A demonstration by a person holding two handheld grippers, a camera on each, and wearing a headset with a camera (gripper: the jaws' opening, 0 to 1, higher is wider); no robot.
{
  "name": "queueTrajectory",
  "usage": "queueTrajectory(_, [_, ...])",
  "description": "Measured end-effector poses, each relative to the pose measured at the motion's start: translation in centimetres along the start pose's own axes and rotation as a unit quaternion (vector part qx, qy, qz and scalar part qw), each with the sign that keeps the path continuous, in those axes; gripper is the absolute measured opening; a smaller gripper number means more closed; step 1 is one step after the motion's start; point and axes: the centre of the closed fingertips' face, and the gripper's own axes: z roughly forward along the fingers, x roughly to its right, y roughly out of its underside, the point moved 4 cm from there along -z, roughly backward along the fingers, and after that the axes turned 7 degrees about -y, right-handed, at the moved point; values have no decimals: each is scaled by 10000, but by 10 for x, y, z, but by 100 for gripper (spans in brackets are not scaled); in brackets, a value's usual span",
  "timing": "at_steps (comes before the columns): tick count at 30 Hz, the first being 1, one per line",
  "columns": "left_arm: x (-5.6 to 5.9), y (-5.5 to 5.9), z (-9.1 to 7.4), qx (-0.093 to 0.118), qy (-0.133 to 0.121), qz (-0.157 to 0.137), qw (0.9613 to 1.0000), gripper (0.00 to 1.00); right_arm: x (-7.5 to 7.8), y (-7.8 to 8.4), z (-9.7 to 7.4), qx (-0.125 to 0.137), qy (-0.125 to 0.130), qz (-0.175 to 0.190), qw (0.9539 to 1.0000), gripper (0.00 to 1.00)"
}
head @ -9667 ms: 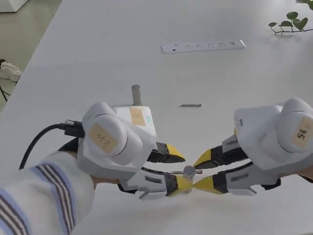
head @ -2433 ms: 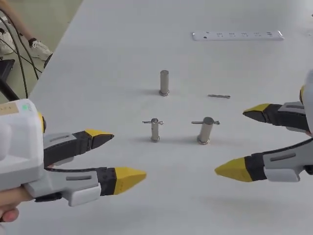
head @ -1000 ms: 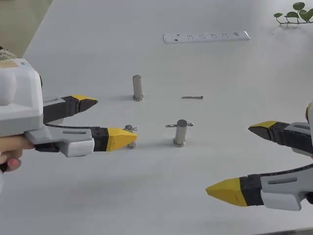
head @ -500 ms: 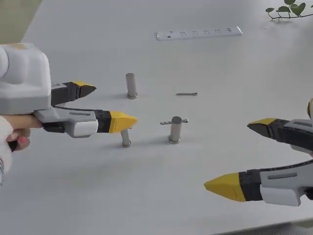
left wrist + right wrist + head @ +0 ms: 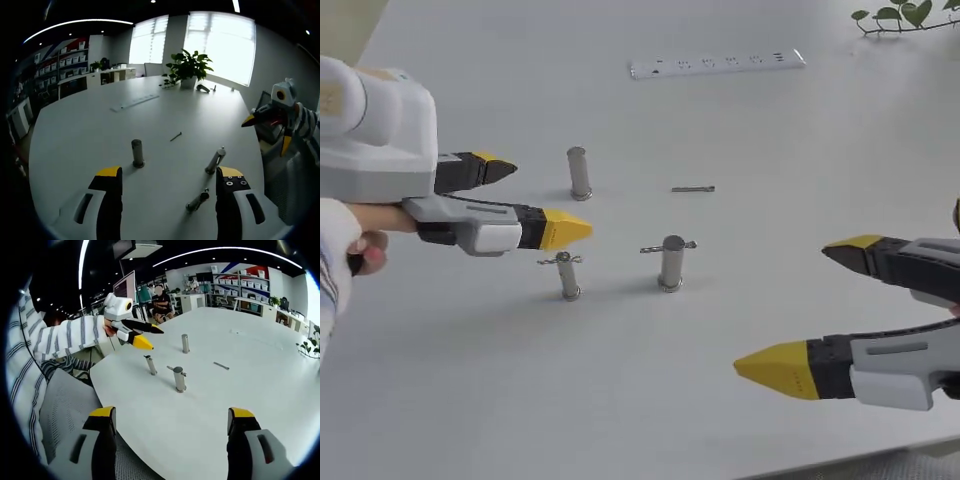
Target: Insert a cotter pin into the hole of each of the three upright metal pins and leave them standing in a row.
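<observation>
3 satin metal pins (image 5: 671,262), thin metal cotter pin (image 5: 693,189), smooth matt white table (image 5: 620,390)

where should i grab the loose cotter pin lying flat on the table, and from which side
Take the cotter pin across its thin shank, near one end, coming down from above. It lies flat on the table, apart from the bare upright pin, so only its long sides offer grip. The open right gripper probably has the clearer approach.

Loose cotter pin (image 5: 693,188): we see bare table (image 5: 620,400) all round it.
Standing obstacles: we count three, rear pin (image 5: 579,172), left pin (image 5: 568,276), middle pin (image 5: 671,262), with gaps between.
Near side: we see open room.
</observation>
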Motion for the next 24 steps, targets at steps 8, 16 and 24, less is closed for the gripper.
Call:
queueTrajectory(8, [-5, 1, 15, -131, 103, 162, 9997, 72, 0, 2, 2, -50, 0, 18, 10000, 90])
queueTrajectory(16, [-10, 6, 29, -280, 147, 200, 9993, 67, 0, 2, 2, -65, -13, 7, 10000, 90])
queueTrajectory(24, [-24, 5, 40, -282, -7, 101, 9996, 56, 0, 1, 1, -58, 3, 9, 10000, 90])
